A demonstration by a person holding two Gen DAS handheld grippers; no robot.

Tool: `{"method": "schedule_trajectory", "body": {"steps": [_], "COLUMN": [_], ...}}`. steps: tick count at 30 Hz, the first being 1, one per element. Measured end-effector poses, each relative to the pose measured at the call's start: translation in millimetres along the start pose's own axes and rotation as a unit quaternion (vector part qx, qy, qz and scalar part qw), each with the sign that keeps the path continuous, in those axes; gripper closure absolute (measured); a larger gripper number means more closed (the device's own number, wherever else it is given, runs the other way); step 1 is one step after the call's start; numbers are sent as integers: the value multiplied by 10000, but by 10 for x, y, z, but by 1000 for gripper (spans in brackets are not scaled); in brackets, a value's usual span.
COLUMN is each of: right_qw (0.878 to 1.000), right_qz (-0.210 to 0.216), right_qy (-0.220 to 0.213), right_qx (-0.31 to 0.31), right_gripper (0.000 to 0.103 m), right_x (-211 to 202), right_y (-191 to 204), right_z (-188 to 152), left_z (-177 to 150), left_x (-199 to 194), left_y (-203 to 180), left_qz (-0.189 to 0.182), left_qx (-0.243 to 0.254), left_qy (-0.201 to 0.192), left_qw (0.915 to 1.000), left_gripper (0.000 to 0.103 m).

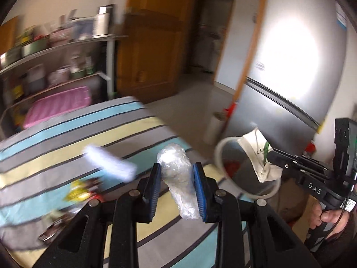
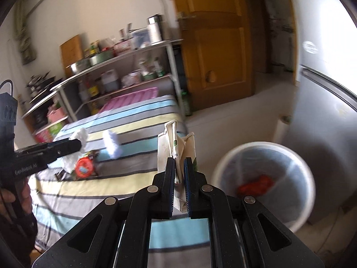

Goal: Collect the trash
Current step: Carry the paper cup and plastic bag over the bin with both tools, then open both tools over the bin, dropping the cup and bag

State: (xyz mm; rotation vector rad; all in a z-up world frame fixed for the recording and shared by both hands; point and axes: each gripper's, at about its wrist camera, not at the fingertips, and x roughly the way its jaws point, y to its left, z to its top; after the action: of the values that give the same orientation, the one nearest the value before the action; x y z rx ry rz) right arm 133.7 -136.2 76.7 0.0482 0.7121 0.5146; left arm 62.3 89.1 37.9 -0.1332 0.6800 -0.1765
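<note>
The left gripper (image 1: 176,178) pinches a crumpled clear plastic wrap (image 1: 178,178); the right gripper (image 2: 179,167) is clamped on a flattened carton (image 2: 174,143). Both should reach above the white bin (image 2: 263,178), right of the table (image 2: 111,178), before letting go.

Both matte black, silver-riveted grippers (image 1: 176,186) (image 2: 179,184) carry ribbed blue pads (image 1: 199,192); white "DAS" and "GenRobot.AI" lettering marks their bodies.

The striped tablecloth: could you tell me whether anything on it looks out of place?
Yes: litter lies loose on the striped tablecloth: a crumpled white tissue, a round red packet and a dark wrapper scrap. The red item already in the white bin suggests where they belong.
</note>
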Motion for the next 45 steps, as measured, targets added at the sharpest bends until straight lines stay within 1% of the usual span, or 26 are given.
{"method": "schedule_trajectory", "body": {"steps": [2, 6, 8, 11, 14, 17, 22, 24, 25, 26, 27, 28, 32, 35, 37, 41, 43, 45], "right_qw": [9996, 9973, 9956, 9930, 9903, 9874, 9846, 9839, 9832, 9822, 9818, 9815, 9793, 9795, 9804, 9827, 9839, 9856], "right_qz": [-221, -648, -843, -1037, -1180, -1318, -1406, -1436, -1451, -1476, -1468, -1448, -1540, -1528, -1496, -1459, -1413, -1358], "right_qy": [-51, -75, -41, 37, 135, 251, 464, 529, 560, 584, 589, 593, 626, 594, 562, 457, 406, 333], "right_qx": [139, 344, 418, 555, 717, 837, 924, 928, 956, 1006, 1050, 1099, 1156, 1174, 1149, 1045, 1015, 951], "right_gripper": [95, 95, 95, 95, 95, 95, 95, 94, 94, 94, 94, 94, 85, 83, 82, 80, 78, 72], "right_x": [-67, -143, -160, -156, -122, -68, 49, 105, 128, 141, 165, 178, 220, 202, 186, 160, 142, 108], "right_y": [-189, -520, -671, -872, -1051, -1214, -1359, -1382, -1393, -1405, -1418, -1436, -1474, -1461, -1418, -1285, -1228, -1138], "right_z": [1, -16, -43, -96, -147, -191, -278, -312, -327, -350, -354, -366, -389, -391, -379, -342, -309, -283], "left_z": [63, 109, 118, 133, 110, 109, 84, 71, 68, 68, 62, 62, 66, 75, 85, 99, 94, 76], "left_x": [231, 532, 705, 851, 1010, 1138, 1305, 1350, 1372, 1380, 1381, 1382, 1356, 1296, 1230, 1081, 990, 885], "left_y": [-222, -664, -850, -1052, -1254, -1368, -1439, -1433, -1433, -1424, -1413, -1398, -1342, -1278, -1229, -1084, -1004, -900], "left_qz": [-163, -329, -439, -531, -667, -718, -715, -738, -723, -720, -719, -704, -663, -593, -576, -514, -478, -416], "left_qx": [175, 640, 708, 819, 904, 967, 960, 962, 959, 949, 922, 884, 808, 729, 726, 604, 549, 459], "left_qy": [170, 298, 471, 503, 663, 732, 886, 939, 984, 1005, 990, 982, 955, 917, 827, 717, 633, 555], "left_qw": [9996, 9970, 9954, 9940, 9914, 9900, 9888, 9882, 9879, 9878, 9882, 9887, 9899, 9913, 9923, 9943, 9953, 9965], "left_gripper": [72, 72, 72, 72, 72, 72, 72, 69, 64, 53, 47, 44, 44, 43, 41, 40, 40, 40]}}
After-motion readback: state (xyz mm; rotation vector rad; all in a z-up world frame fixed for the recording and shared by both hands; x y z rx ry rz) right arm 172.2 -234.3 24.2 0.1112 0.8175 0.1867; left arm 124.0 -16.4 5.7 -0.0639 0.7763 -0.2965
